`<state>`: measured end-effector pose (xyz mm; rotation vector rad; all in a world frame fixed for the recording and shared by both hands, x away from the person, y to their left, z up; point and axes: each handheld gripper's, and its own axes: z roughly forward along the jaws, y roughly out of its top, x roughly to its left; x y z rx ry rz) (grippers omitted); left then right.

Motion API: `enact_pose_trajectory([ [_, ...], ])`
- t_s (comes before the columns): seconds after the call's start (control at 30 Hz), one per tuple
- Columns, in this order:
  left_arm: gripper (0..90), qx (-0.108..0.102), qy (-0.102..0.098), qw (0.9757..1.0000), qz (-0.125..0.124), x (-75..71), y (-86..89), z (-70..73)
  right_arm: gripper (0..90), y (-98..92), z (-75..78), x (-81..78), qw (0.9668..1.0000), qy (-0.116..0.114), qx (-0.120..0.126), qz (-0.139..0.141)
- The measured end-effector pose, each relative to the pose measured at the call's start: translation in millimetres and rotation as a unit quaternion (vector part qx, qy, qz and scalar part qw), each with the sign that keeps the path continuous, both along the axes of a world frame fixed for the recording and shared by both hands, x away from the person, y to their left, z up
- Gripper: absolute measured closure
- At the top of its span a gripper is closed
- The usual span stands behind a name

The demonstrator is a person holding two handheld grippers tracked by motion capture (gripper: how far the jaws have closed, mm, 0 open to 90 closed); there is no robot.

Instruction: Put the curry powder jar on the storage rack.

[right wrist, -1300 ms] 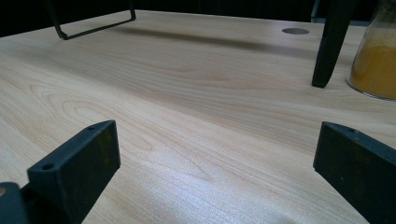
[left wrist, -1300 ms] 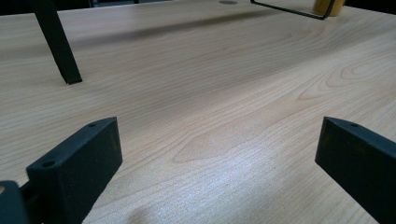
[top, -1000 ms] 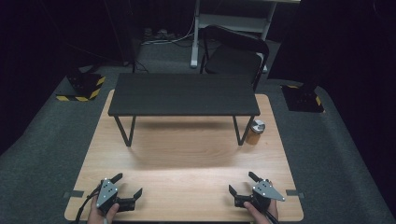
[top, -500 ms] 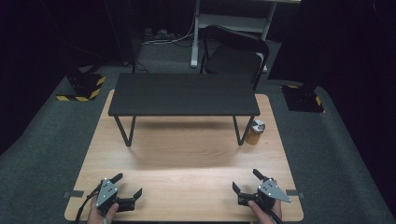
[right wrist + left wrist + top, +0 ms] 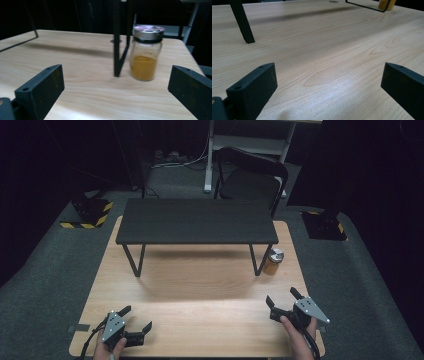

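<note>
Glass jar [image 5: 146,53] of ochre powder; metal lid [image 5: 148,29].

Black shelf [image 5: 195,221] on wooden table [image 5: 200,320]; chair [image 5: 250,177] behind.

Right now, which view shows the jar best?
The right gripper view: the jar stands close and whole, with its metal lid and orange powder plain. The high view shows it small beside the shelf leg; the left gripper view catches just its base at the top edge.
</note>
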<state>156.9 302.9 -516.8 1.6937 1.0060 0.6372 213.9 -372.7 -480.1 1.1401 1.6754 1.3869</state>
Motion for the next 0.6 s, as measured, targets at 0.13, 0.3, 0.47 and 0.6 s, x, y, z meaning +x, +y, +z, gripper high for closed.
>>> enact_pose_trajectory([
  [0.13,0.7,0.0,0.001,1.0,-0.001,0.4,0.4,0.3,0.2,-1.9,2.3,9.3,0.9999,0.003,-0.005,-0.01],
  [0.3,0.7,-0.002,0.003,1.0,-0.003,1.1,1.6,0.4,0.3,-0.7,2.5,31.9,0.9995,0.013,-0.004,-0.028],
  [0.47,0.7,-0.004,0.002,1.0,-0.002,0.7,2.1,-0.1,0.5,4.0,3.1,57.9,0.999,0.018,-0.012,-0.038],
  [0.6,0.7,-0.007,0.003,1.0,0.001,0.4,1.2,-0.5,0.8,7.7,1.7,79.4,0.9984,0.022,-0.017,-0.05],
])
